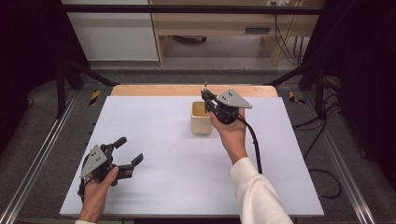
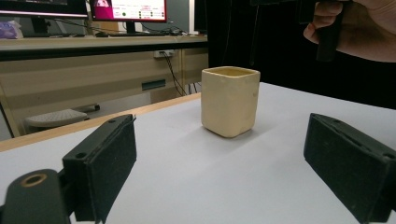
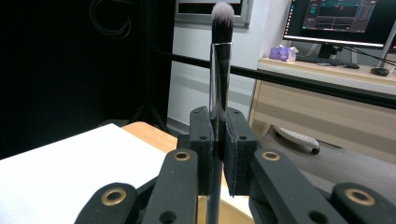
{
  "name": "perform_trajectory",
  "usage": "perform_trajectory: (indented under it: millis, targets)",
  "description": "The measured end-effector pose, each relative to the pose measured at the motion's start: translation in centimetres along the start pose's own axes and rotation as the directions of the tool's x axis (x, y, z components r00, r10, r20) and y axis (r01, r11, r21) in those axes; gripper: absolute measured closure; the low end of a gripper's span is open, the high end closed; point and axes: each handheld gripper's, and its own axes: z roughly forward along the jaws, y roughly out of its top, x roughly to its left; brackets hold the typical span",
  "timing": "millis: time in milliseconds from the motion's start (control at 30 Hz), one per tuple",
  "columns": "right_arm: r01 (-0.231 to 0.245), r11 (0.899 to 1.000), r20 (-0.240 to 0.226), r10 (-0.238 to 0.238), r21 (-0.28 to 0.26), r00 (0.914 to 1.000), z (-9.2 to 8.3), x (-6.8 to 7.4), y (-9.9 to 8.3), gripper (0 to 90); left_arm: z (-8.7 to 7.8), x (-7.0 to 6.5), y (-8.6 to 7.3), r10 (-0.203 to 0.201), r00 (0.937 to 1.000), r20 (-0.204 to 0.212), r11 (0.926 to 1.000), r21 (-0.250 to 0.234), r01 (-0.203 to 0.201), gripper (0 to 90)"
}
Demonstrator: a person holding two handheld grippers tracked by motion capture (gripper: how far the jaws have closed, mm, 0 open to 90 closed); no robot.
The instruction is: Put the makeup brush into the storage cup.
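A cream square cup (image 1: 201, 118) stands upright on the white table mat (image 1: 177, 163), right of centre toward the back. My right gripper (image 1: 207, 99) hovers just over the cup's right rim, shut on a makeup brush (image 3: 220, 60) held upright, its grey bristle tip up and its dark handle running down between the pads. In the high view the brush (image 1: 205, 87) pokes up as a thin stick. My left gripper (image 1: 129, 150) rests low at the front left, open with nothing between its pads. From there the cup (image 2: 229, 100) stands some way ahead, between the spread fingers (image 2: 105, 163).
The mat lies on a wooden table whose far edge (image 1: 187, 89) shows behind the cup. Black frame bars (image 1: 187, 9) cross overhead. A cable (image 1: 254, 144) trails from the right gripper along the forearm. Desks with monitors (image 3: 345, 21) stand beyond the table.
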Motion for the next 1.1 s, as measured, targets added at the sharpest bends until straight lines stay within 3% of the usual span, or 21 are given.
perform_trajectory:
  millis: [333, 1100]
  targets:
    - [-0.012, 1.0, 0.009, 0.012, 0.001, 0.9999, 0.7, -0.4, -0.6, 83.4, 0.1, -0.1, 0.0, 0.0, 0.9999, 0.011, 1.0, 0.003, 0.0, 9.0]
    - [-0.008, 0.998, 0.006, 0.008, 0.059, 0.9999, 2.0, 0.0, -2.3, 83.4, 0.1, 0.0, 0.0, 0.01, 0.9999, 0.013, 0.9999, 0.004, -0.01, 9.0]
